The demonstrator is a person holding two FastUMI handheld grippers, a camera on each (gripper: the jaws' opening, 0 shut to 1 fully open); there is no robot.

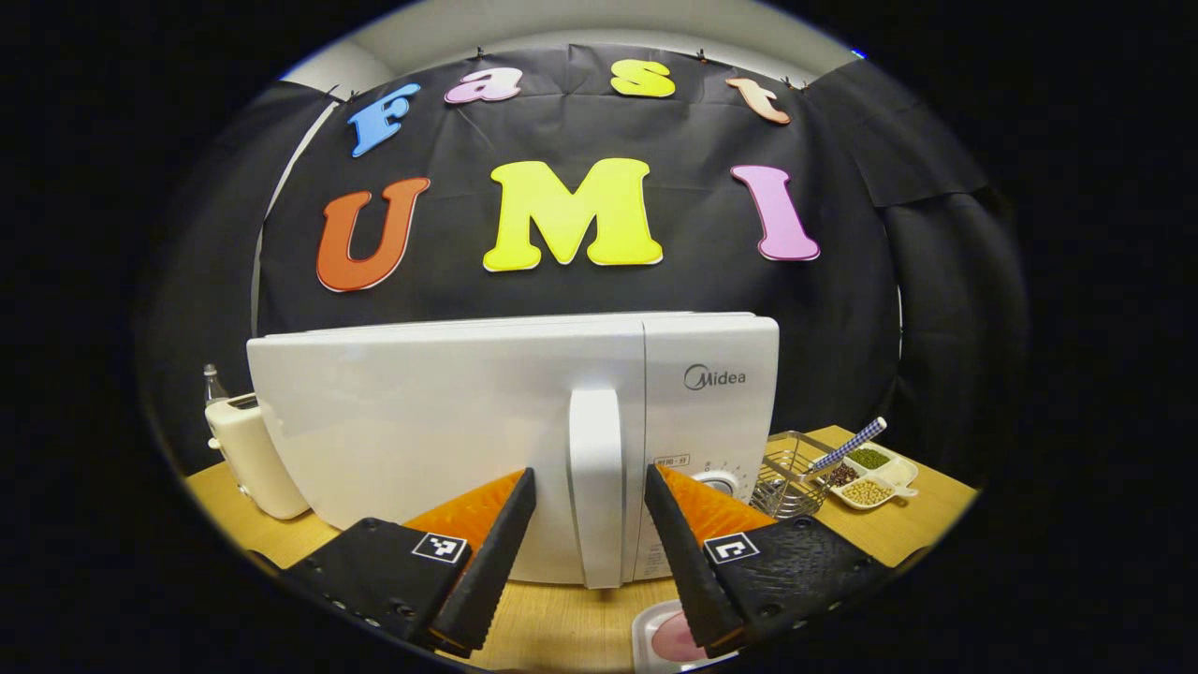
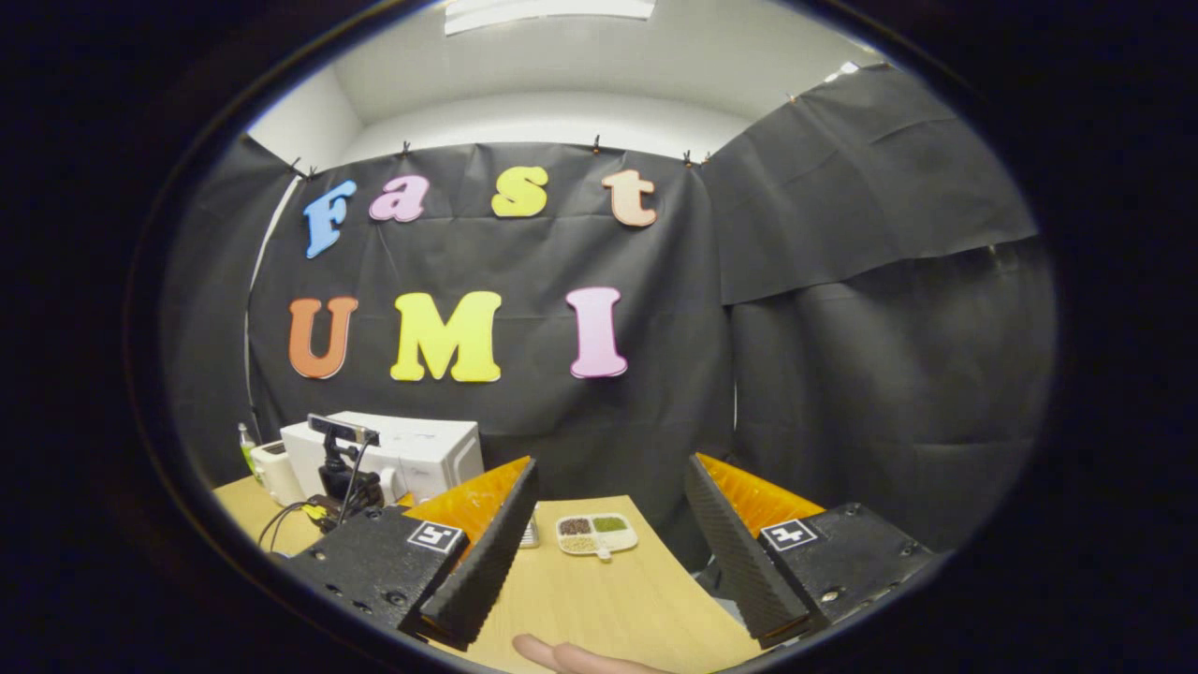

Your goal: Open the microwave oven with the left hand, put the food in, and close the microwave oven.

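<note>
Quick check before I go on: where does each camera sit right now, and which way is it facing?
Left gripper view: rides on the left tongs, close up, facing the shut microwave; its open fingers straddle the door handle.
Right gripper view: rides on the right tongs, farther back over the table, facing the booth wall; fingers open, a fingertip at the bottom edge.
Shared: the microwave and the divided dish of beans.

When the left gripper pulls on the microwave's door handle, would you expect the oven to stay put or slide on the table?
The microwave is a broad, boxy body sitting flat on the wooden table, so it probably resists tipping. Its smooth casing on smooth wood may let it creep forward under a sharp pull. The vertical door handle looks rigid, and the open left gripper straddles it, so a steady pull seems safer.
</note>
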